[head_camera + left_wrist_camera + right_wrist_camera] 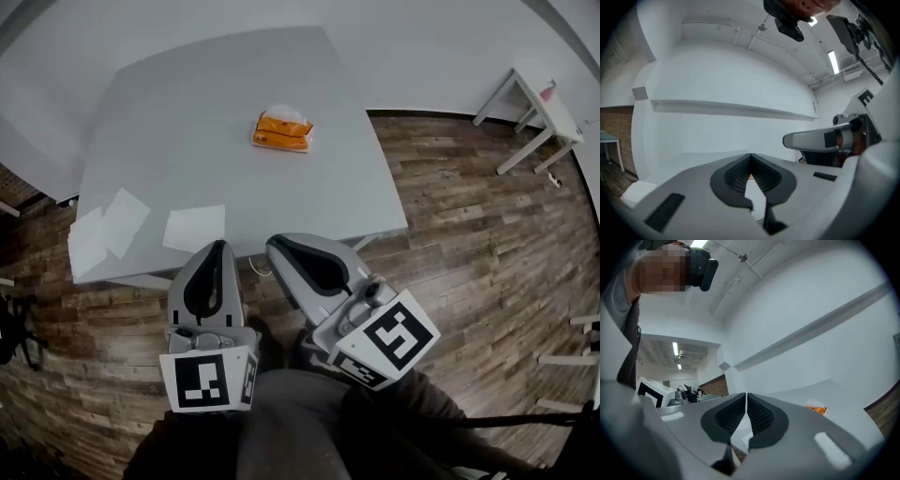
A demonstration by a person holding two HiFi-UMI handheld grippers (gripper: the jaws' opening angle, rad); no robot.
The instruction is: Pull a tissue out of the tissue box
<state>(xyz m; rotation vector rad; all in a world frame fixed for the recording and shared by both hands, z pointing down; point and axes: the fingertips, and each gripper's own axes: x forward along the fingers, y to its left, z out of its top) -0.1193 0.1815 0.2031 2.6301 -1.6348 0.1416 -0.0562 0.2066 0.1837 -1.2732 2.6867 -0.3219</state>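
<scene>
The brown wood-plank floor (469, 216) spreads all round the orange cardboard tissue box (282, 131). The box sits on the large white square surface (187, 122), on its far half and somewhat to the right of its middle. A small white side table (539, 98) stands on the floor well to the right of the box, apart from the surface.

The left grey hand-held gripper (221, 244) is well short of the box, at the near edge of the surface and a little to the box's left. In the left gripper view, the tips of the left hand-held gripper (750, 155) meet and nothing lies between its ribbed pads; a speck of orange shows through the gap below the tips.

The right grey hand-held gripper (274, 242) is just beside the left one, almost straight in front of the box and equally far from it. In its own view the right hand-held gripper (746, 394) is closed to a thin slit and empty, with the box (816, 407) off to the right of it.

A crumpled white tissue (284, 116) sticks up out of the top of the box. Flat white sheets (195, 228) lie on the surface near its front left corner, well apart from the box.
</scene>
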